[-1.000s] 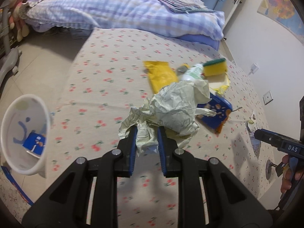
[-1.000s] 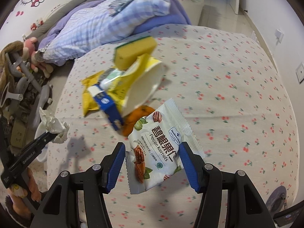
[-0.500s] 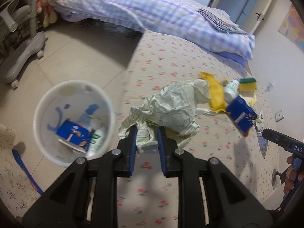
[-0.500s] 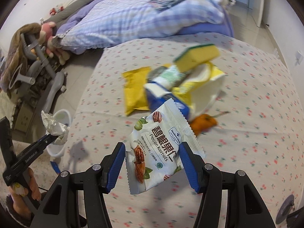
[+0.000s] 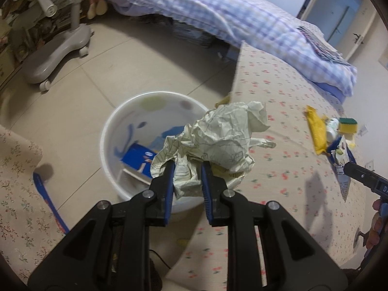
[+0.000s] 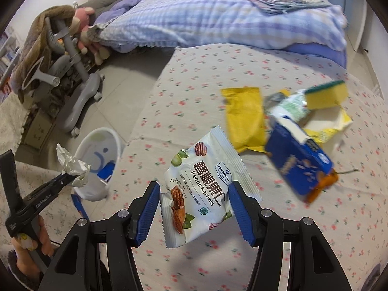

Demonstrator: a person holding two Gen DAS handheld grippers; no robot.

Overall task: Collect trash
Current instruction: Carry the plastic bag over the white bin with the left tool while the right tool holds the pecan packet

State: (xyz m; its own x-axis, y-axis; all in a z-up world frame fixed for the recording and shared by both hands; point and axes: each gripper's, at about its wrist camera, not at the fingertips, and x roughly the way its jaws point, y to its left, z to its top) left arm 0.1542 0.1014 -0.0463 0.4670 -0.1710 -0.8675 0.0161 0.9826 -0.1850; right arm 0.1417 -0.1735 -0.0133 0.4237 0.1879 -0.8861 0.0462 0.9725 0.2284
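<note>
My left gripper (image 5: 187,173) is shut on a crumpled pale paper wrapper (image 5: 215,143) and holds it over the near rim of a white waste bin (image 5: 109,131) on the floor. The bin holds a blue carton (image 5: 138,158). My right gripper (image 6: 194,201) is shut on a white pecan kernels packet (image 6: 206,189) above the flowered table (image 6: 194,77). More trash lies on the table: a yellow packet (image 6: 245,118), a blue carton (image 6: 298,162), a sponge (image 6: 325,94). The left gripper and its paper also show in the right wrist view (image 6: 72,167), beside the bin (image 6: 97,150).
A bed with a checked quilt (image 5: 230,17) runs along the back. A grey chair base on castors (image 5: 55,53) stands on the tiled floor at the left. A flowered cloth (image 5: 17,169) lies at the near left beside the bin.
My left gripper has swung left from the table to over the bin, carrying the paper. My right gripper has turned left with the pecan packet, bringing the bin into its view.
</note>
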